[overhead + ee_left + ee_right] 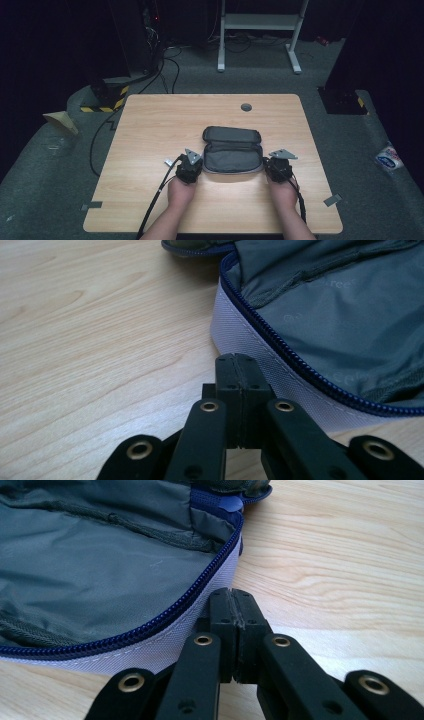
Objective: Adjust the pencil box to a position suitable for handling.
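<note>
Now two closed grippers, left gripper and right gripper, flank one open pouch.

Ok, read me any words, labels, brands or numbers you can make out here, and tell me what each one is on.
No text can be read in full.
Pouch lining: a faint repeated woven mark, with letters that look like "ree" in one spot and "cel" in another; too faint to read whole.
Packet on the floor: a blue label, too small to read.
</note>
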The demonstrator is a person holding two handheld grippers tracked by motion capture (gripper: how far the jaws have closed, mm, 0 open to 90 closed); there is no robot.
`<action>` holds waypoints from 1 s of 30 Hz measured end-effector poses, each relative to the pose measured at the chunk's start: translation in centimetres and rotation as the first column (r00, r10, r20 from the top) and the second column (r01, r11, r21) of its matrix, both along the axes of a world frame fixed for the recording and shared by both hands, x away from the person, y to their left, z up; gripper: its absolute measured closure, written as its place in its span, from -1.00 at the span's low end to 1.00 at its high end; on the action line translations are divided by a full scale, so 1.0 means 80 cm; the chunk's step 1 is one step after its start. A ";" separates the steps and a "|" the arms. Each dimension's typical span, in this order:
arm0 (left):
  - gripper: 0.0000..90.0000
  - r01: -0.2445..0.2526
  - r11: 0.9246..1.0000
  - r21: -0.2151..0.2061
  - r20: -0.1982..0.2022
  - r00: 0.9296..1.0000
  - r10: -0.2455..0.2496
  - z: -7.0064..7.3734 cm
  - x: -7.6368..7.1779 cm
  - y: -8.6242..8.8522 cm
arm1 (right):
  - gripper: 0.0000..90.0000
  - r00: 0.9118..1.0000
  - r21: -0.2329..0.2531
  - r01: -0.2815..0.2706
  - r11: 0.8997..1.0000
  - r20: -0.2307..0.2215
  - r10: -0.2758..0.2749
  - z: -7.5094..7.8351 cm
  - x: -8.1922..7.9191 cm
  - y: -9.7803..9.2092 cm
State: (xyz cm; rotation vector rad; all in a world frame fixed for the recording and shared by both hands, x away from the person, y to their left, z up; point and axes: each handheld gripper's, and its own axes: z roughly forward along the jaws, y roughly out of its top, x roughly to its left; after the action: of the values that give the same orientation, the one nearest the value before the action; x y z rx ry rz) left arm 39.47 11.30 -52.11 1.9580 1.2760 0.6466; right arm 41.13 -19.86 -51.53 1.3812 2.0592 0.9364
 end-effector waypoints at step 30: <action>0.99 -0.044 0.999 -0.010 -0.014 0.999 0.044 0.001 0.003 0.024 | 0.96 0.999 -0.006 -0.026 1.000 -0.035 0.025 0.007 0.028 0.039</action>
State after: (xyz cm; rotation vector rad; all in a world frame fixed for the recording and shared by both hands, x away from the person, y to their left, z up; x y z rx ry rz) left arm 39.71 13.24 -52.07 1.9337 1.3323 0.6476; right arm 43.36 -16.73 -50.96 1.3801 2.1081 0.9217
